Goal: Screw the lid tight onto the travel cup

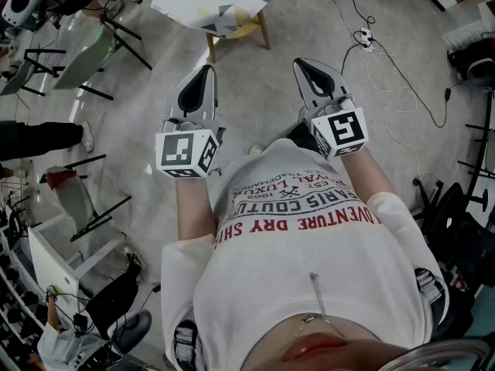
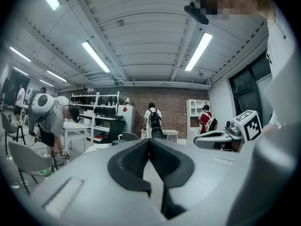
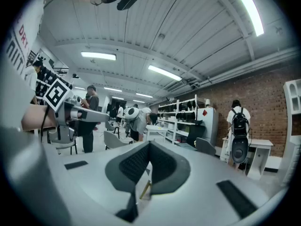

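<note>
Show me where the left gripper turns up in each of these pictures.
Head view: left gripper, left of centre, empty.
Left gripper view: left gripper, bottom centre, jaws together.
Right gripper view: left gripper, far left, side-on.
Shared landmark: the person's white T-shirt.

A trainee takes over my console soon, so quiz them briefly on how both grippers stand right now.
1. True or false: the left gripper has a lid between its jaws.
2. Pick one: the right gripper is A) shut with nothing in its jaws, B) wide open, C) shut on a cup.
3. Short answer: which piece of furniture stands ahead of both grippers in the head view?
Key: 1 false; 2 A; 3 the small table.
</note>
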Tool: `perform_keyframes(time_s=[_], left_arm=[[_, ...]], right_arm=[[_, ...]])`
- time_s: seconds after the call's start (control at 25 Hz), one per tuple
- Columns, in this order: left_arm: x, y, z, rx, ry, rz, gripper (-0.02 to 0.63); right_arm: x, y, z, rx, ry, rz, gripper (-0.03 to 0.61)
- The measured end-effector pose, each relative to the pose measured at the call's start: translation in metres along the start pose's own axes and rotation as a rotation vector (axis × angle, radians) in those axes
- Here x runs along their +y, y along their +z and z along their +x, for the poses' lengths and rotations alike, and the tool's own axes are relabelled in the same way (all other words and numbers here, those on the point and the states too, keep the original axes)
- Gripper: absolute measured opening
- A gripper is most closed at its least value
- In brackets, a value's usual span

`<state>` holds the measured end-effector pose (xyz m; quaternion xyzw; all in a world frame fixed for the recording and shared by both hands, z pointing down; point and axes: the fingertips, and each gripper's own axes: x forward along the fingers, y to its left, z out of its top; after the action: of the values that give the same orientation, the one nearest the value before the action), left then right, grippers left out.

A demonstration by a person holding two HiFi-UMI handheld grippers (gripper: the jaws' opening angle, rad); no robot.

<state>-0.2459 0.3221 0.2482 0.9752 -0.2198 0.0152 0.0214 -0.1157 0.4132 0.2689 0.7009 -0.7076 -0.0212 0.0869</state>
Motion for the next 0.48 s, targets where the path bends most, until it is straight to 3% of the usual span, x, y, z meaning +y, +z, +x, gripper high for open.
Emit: perform_keyframes(time_s=[0.48], left_arm=[[-0.0039,-0.0028,0.0032,-0.005,-0.021,-0.011,0.012]], right_arm=[[0.0003,-0.004,0.0048,-0.016,0.029,0.082,0.009]])
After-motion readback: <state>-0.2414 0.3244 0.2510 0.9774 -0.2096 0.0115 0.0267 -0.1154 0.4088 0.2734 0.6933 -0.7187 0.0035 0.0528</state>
